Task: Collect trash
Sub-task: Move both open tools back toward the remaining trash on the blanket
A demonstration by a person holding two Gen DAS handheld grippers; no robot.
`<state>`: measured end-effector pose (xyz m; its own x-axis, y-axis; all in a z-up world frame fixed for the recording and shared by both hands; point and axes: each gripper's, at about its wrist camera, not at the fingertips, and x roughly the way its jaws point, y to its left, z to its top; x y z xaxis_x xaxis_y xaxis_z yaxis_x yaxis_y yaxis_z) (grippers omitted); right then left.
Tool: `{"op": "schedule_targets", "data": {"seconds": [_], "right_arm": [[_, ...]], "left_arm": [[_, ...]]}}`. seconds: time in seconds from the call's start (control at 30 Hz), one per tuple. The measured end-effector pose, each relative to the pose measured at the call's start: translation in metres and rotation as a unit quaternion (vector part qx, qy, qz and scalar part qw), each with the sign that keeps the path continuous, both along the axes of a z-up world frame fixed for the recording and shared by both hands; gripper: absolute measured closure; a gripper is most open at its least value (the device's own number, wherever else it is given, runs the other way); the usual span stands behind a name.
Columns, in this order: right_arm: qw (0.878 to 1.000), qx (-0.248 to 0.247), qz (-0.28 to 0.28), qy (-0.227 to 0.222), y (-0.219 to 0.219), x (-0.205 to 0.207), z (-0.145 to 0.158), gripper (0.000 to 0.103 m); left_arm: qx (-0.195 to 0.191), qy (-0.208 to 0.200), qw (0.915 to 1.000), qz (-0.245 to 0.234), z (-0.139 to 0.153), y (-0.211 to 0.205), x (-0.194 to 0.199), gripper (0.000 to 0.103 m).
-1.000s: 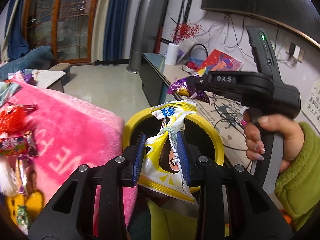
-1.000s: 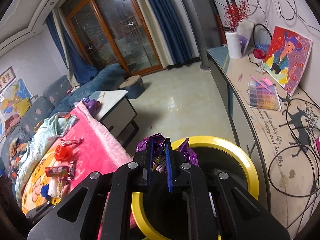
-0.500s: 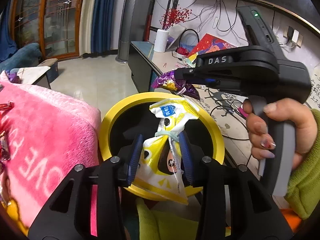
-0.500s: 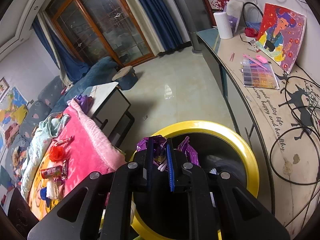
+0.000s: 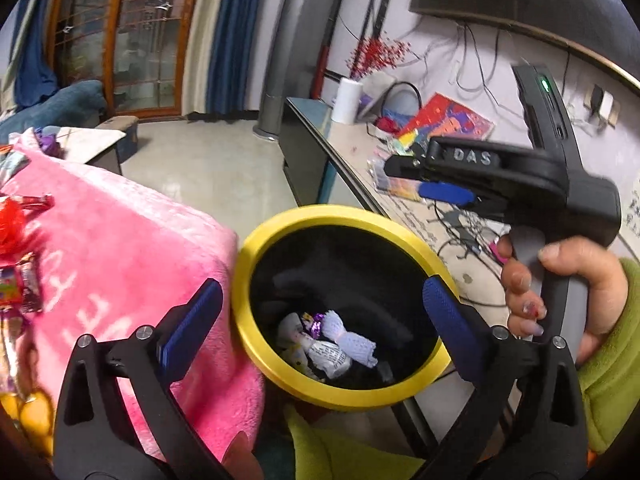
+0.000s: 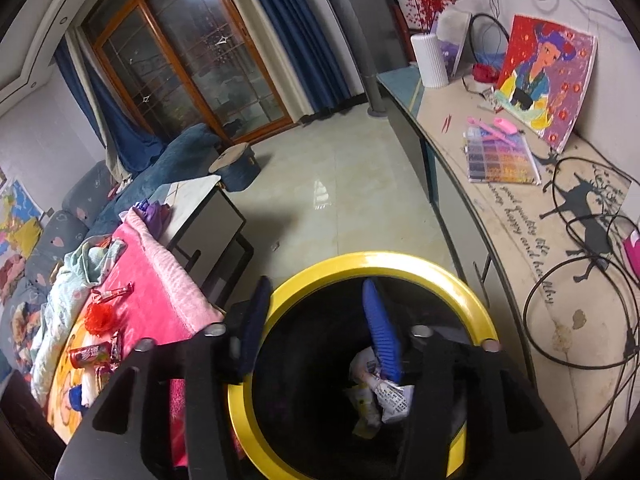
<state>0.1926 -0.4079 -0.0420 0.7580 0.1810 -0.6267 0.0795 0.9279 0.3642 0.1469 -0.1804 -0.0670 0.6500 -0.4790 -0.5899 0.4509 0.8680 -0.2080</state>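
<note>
Bin between blanket and counter

Bin (image 5: 340, 394) stands just right of the blanket (image 5: 120, 248), left of the counter (image 6: 520, 240); wrappers (image 5: 328, 344) lie in its bottom. More wrappers (image 6: 96, 354) lie on the blanket. Painting (image 6: 544, 76) and bead box (image 6: 500, 160) sit on the counter behind the bin.

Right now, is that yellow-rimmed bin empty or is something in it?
Not empty. The yellow-rimmed bin holds crumpled wrappers at its dark bottom; most of the inside is bare.
</note>
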Motion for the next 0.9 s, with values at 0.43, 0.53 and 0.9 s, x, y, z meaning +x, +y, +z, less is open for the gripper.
{"op": "schedule_targets", "data": {"seconds": [0.43,0.53,0.9], "right_arm": [[0.999,-0.028,0.013,-0.033,0.027,-0.012,0.018,0.036],[0.998,-0.033,0.025,-0.042,0.037,-0.016,0.023,0.036],[0.994,-0.055,0.063,-0.074,0.073,-0.033,0.041,0.033]], "left_arm": [[-0.004,-0.041,0.9969,0.066,0.026,0.040,-0.016,0.011],[-0.006,-0.050,0.9951,0.085,0.032,0.052,-0.019,0.011],[-0.014,-0.075,0.9885,0.131,0.049,0.082,-0.029,0.011]]}}
